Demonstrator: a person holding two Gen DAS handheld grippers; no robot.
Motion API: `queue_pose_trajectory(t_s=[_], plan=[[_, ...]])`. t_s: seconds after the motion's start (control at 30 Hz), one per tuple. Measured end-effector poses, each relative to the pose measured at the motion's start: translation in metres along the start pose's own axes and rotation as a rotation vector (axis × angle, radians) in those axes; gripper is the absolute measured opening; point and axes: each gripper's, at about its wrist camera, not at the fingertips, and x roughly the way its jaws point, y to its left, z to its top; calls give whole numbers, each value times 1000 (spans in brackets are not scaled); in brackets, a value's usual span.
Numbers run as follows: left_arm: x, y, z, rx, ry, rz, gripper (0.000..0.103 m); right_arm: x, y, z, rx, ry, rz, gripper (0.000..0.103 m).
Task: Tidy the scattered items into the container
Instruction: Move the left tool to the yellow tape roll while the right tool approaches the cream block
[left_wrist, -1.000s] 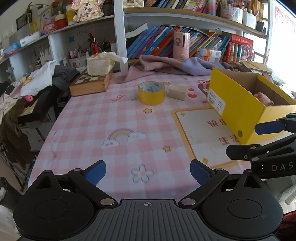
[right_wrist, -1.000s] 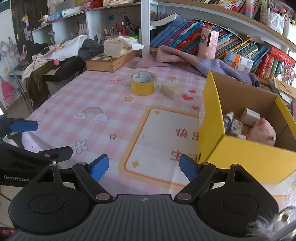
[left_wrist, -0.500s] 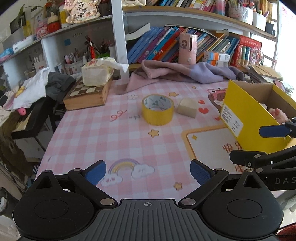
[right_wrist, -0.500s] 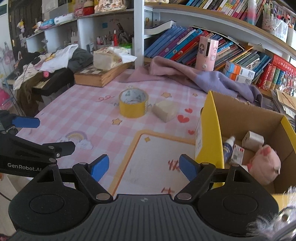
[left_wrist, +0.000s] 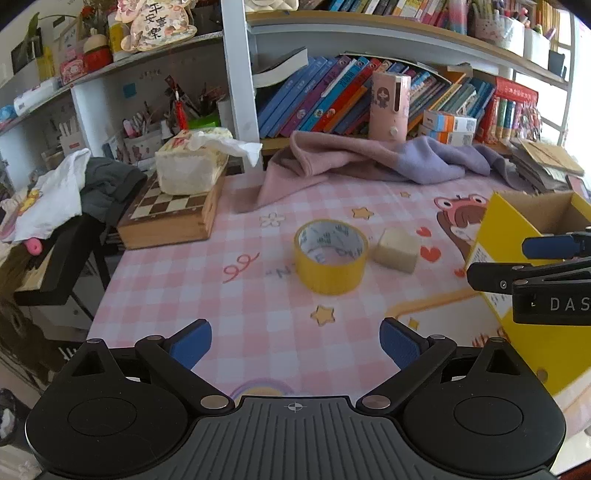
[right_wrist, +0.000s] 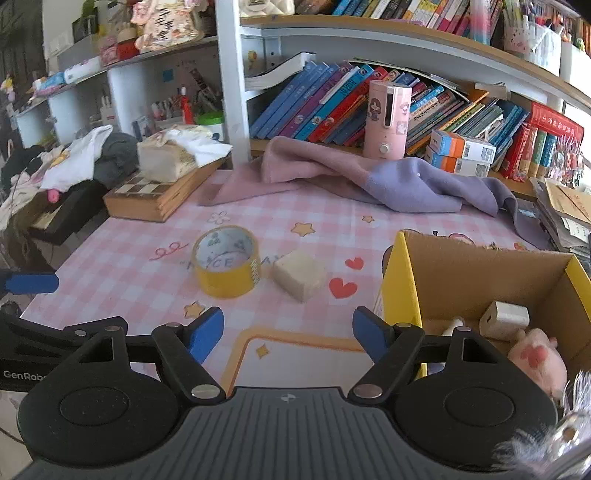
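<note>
A yellow tape roll (left_wrist: 330, 256) lies on the pink checked tablecloth, with a cream block (left_wrist: 396, 250) just to its right. Both also show in the right wrist view: the tape roll (right_wrist: 226, 261) and the block (right_wrist: 299, 275). The yellow cardboard box (right_wrist: 400, 280) stands at the right; it holds a white cube (right_wrist: 504, 319) and a pink plush toy (right_wrist: 537, 360). My left gripper (left_wrist: 294, 345) is open and empty, short of the tape roll. My right gripper (right_wrist: 288, 332) is open and empty, short of the block and beside the box.
A wooden chess box (left_wrist: 171, 216) with a tissue pack (left_wrist: 190, 168) sits at the table's back left. A pink and purple cloth (left_wrist: 369, 162) lies along the back. Bookshelves stand behind. The table's left edge drops to a chair with clothes (left_wrist: 55, 206).
Both grippers have moved forward over the table toward the tape roll and block, which now look larger and nearer. Both stayed open.
</note>
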Motion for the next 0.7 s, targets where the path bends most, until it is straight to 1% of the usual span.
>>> queue_pose_trajectory(t_s=[0.2,0.3,0.43,0.57,0.7], plan=[[27,-4,19,36,-14,-10,99,23,-6,14,20,20,-2,76],[43,-4,29,35,-20,-22,99,38,-8,19,23,43,-9,71],[70,-5,39,21,-8,-50,99,53,-17,25,46,73,-16,71],[98,-7,44,9,20,-69,99,63,-17,29,8,86,-6,70],[119,-6,51,-25,32,-98,99,71,-15,33,-42,95,3,70]])
